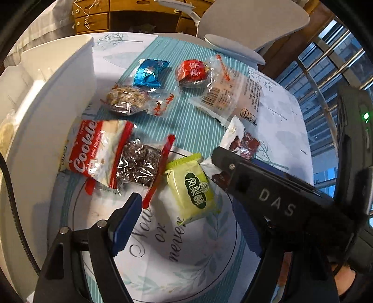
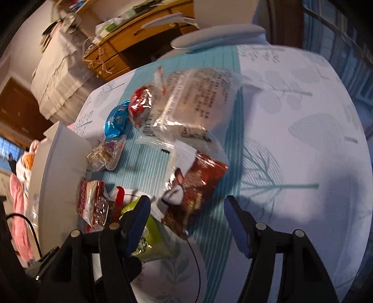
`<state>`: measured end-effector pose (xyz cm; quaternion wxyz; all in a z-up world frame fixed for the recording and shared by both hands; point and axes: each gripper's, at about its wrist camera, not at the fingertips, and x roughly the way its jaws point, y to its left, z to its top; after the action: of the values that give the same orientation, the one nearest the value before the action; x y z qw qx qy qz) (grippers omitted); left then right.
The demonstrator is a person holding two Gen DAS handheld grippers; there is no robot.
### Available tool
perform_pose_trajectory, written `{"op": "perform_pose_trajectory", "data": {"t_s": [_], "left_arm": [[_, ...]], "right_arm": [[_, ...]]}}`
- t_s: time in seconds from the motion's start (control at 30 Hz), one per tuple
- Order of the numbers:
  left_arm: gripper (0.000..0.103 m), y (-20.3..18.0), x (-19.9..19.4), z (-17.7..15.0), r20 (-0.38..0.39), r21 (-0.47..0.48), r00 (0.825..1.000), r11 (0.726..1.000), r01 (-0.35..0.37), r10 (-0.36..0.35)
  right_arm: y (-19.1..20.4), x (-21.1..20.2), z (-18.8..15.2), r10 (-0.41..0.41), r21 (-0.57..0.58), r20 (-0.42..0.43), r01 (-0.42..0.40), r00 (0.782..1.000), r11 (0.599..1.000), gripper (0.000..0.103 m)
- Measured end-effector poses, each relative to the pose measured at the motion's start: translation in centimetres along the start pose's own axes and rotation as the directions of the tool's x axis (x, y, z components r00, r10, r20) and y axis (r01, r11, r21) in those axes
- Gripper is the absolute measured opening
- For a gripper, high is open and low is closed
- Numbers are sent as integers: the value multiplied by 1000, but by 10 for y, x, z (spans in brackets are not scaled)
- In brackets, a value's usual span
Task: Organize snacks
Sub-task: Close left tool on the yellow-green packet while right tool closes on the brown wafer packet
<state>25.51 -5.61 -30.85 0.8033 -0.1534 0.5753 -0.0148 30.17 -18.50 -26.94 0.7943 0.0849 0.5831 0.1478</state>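
Note:
Several wrapped snacks lie on the table. In the left wrist view my left gripper (image 1: 186,209) is open over a green pastry pack (image 1: 194,188), with a red Cookie pack (image 1: 93,149) and a clear brownie pack (image 1: 139,165) to its left. My right gripper (image 1: 230,163) reaches in from the right above a brown-and-white wrapper (image 1: 244,142). In the right wrist view my right gripper (image 2: 186,209) is open around that brown wrapper (image 2: 198,193); the green pack (image 2: 151,242) lies beside its left finger.
A white bin (image 1: 58,93) stands at the left. Further back lie a blue foil pack (image 1: 149,74), a red round pack (image 1: 191,72), a nut cake (image 1: 127,99) and a clear printed bag (image 1: 233,93). A grey chair (image 1: 254,21) stands beyond the table's far edge.

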Motion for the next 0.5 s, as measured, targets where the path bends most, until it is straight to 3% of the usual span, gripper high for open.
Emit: {"op": "perform_pose_trajectory", "data": {"t_s": [0.23, 0.33, 0.5], "left_arm": [[79, -10, 14, 3, -4, 2, 999, 999, -49, 49], [77, -12, 21, 4, -13, -7, 998, 998, -61, 61], [66, -15, 28, 5, -14, -13, 997, 997, -74, 74]], "right_arm": [[6, 3, 4, -4, -72, 12, 5, 1000, 997, 66], [6, 3, 4, -21, -91, 24, 23, 1000, 996, 57], [5, 4, 4, -15, -103, 31, 18, 999, 995, 48]]}}
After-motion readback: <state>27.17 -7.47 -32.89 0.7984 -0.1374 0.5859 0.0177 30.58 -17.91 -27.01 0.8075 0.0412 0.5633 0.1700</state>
